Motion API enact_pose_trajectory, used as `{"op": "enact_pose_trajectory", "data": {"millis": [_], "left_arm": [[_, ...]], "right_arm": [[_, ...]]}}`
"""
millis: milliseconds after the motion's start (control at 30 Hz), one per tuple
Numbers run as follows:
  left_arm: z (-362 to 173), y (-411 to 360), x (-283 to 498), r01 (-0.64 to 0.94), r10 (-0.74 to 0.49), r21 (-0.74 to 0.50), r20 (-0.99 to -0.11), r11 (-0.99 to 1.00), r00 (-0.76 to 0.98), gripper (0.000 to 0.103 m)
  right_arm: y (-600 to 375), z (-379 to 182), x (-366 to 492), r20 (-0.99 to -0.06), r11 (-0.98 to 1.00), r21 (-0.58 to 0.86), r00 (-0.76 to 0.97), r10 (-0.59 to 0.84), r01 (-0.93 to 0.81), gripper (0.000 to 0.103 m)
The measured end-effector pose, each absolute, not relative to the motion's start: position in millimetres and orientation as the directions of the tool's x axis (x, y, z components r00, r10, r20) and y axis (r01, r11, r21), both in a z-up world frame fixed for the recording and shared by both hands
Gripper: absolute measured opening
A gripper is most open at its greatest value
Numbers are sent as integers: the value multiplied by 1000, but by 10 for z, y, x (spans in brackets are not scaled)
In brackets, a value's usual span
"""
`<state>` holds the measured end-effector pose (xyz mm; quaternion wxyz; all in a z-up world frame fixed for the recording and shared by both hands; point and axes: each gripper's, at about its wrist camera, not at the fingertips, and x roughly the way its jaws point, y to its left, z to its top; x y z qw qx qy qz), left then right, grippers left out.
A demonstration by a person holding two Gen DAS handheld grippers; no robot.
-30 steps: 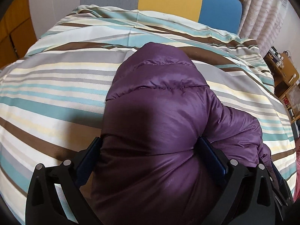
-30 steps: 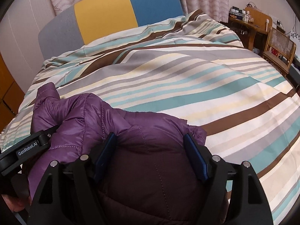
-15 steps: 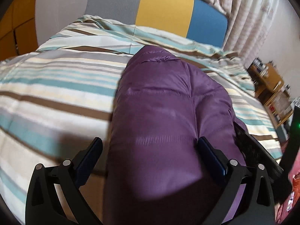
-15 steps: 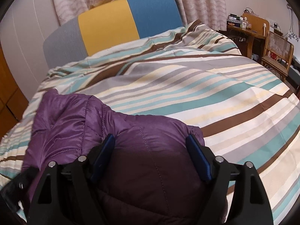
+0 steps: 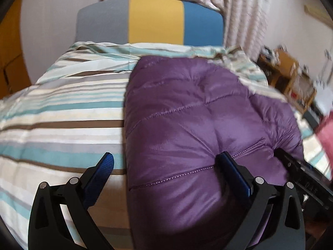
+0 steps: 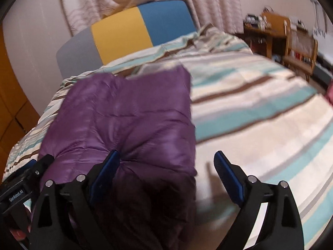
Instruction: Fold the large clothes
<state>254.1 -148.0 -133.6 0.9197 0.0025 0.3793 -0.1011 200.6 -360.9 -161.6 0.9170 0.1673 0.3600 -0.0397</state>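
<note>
Item one: purple quilted down jacket [image 5: 193,129], folded into a thick block, lying on my striped duvet [image 5: 62,112] near the middle of the bed, its far edge close to the pillow end. In the right wrist view the same jacket [image 6: 129,116] sits left of centre, with bare striped duvet [image 6: 260,112] spread to its right.

Item two: my left gripper [image 5: 166,166]. Jaws stand wide apart. The left pad [image 5: 104,166] hangs clear over the duvet; the right pad [image 5: 233,170] lies against the jacket's top surface. Nothing is pinched between them.

Item three: my right gripper [image 6: 166,164]. Its jaws have just been opening and now stand wide. The left pad [image 6: 108,166] rests at the jacket's near corner; the right pad [image 6: 226,173] is over the duvet, apart from the cloth. No grip.

Item four: headboard [image 5: 154,20] in grey, yellow and blue panels, pale curtains [image 6: 208,6] behind it.

Item five: wooden shelving [image 6: 276,35] beside the bed, contents blurred.
</note>
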Motion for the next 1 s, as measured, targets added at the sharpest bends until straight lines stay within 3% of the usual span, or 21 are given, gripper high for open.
{"op": "enact_pose_trajectory", "data": {"millis": [100,233,400,567,667,867,1000], "left_arm": [[-1436,-1550,2595,221,-154,5,-704,975,693,100],[-1560,-1478,2785,222,-213,-90,-747,971,630,100],[-1473,-1431,2680,218,-231,-112,-722,969,652,100],[-1273,-1267,2372,214,-335,-259,-688,942,644,100],[-1260,-1304,2160,276,-383,-266,-664,924,642,100],[-1554,-1516,2033,359,-302,-78,-717,930,629,100],[-1724,-1420,2291,346,-367,-206,-779,915,508,100]], "right_arm": [[-3611,-1683,2076,-701,942,269,712,46,203,94],[-3646,-1750,2114,-723,940,268,689,50,212,94],[-3734,-1716,2044,-699,922,329,709,92,205,96],[-3789,-1534,1726,-672,903,372,734,102,215,97],[-3688,-1427,1498,-666,930,318,741,80,185,97],[-3484,-1653,1327,-707,985,81,705,-50,151,100],[-3398,-1753,1377,-715,988,32,694,-82,150,100]]}}
